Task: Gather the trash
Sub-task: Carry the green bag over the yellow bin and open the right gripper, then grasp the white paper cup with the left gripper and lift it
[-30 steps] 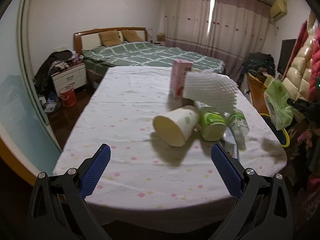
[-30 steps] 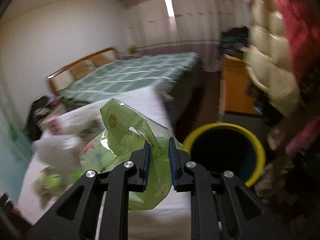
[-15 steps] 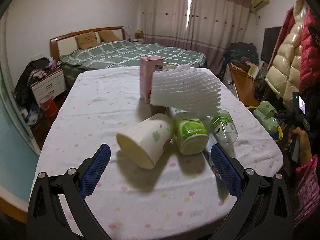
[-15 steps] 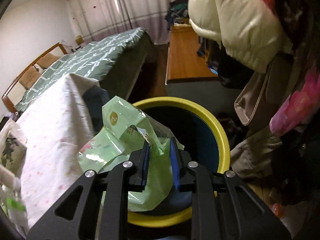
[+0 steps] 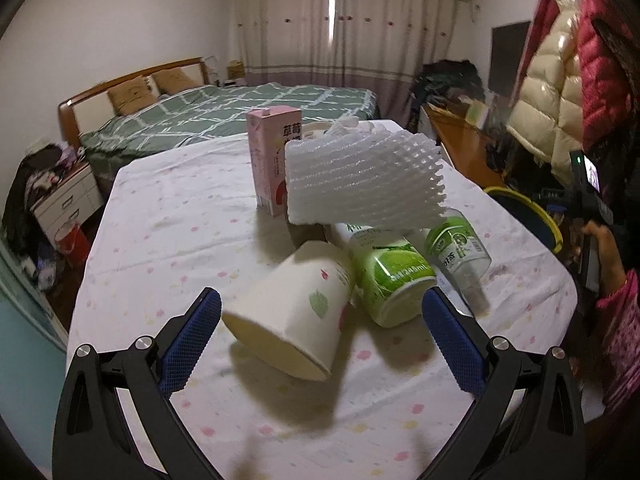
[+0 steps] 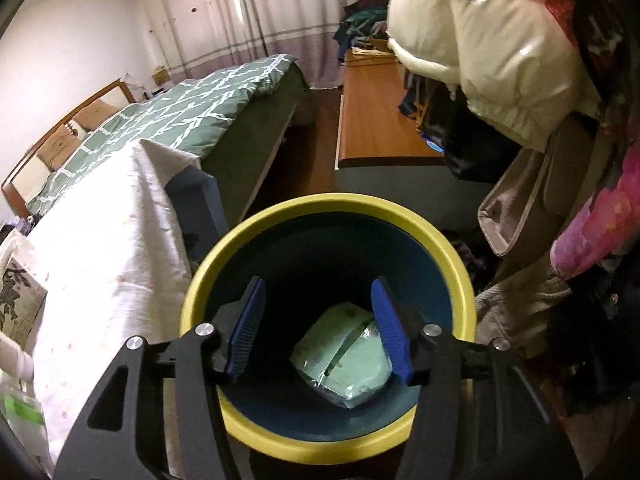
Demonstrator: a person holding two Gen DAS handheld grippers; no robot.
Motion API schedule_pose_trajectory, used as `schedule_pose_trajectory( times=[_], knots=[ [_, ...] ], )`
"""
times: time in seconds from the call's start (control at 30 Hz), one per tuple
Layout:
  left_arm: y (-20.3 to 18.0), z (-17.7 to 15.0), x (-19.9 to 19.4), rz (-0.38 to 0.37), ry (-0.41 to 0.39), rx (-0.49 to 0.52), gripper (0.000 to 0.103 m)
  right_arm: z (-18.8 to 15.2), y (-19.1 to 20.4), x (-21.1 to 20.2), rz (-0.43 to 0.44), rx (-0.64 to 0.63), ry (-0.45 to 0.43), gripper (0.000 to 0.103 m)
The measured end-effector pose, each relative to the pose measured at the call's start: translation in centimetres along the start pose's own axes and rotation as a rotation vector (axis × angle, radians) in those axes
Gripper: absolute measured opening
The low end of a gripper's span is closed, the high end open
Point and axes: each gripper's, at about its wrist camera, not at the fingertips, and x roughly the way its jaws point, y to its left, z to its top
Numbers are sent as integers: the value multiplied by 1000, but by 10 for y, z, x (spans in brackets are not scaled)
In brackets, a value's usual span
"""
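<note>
**A:** Why was my right gripper (image 6: 320, 332) parked straight above the bin (image 6: 328, 436)?

**B:** Because that was the drop point. I had it aimed down into the yellow-rimmed opening, and its jaws were opening with nothing between the pads. The green packet (image 6: 344, 364) lay at the bottom of the bin, clear of both pads, so I judged that piece delivered.

**A:** And the left one?

**B:** My left gripper (image 5: 320, 332) hung over the table (image 5: 168, 208), spread wide and holding nothing. I had the paper cup (image 5: 292, 312) lined up between the pads, with neither pad touching it. It lay tipped on its side, mouth towards the camera, so a wide spread suited it: I reckoned a soft-walled cup would crush if pinched hard.

**A:** What else was waiting?

**B:** The green can (image 5: 390, 280) lay touching the cup's side, with a clear bottle (image 5: 460, 248) just beside it. A sheet of white foam netting (image 5: 364, 184) rested across their far ends and leaned against the pink carton (image 5: 272, 164), which stood upright behind them. Everything sat bunched near the table edge closest to the bin (image 5: 532, 216), I supposed to keep each carry short.

**A:** Any worry?

**B:** Closing on the cup might nudge the can and set it rolling. Most of the collecting was still ahead, as I read it.
</note>
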Motion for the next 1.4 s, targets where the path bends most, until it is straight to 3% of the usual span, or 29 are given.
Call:
schedule_pose_trajectory(
  times=[0.13,0.37,0.77,0.9,1.03,1.4],
  knots=[
    [1,11,13,-6,40,101,99,2,13,-3,16,-19,1,53],
    [-4,15,49,-28,197,281,99,3,26,-2,20,-58,17,53],
    [-12,23,90,-58,372,409,83,9,39,-2,31,-110,39,53],
    [-15,19,99,-71,425,444,72,7,40,2,43,-116,57,53],
    [-8,18,96,-76,428,413,62,3,40,4,59,-119,70,53],
    [-9,14,25,-52,320,293,61,-10,32,-29,141,-90,31,53]
  ],
)
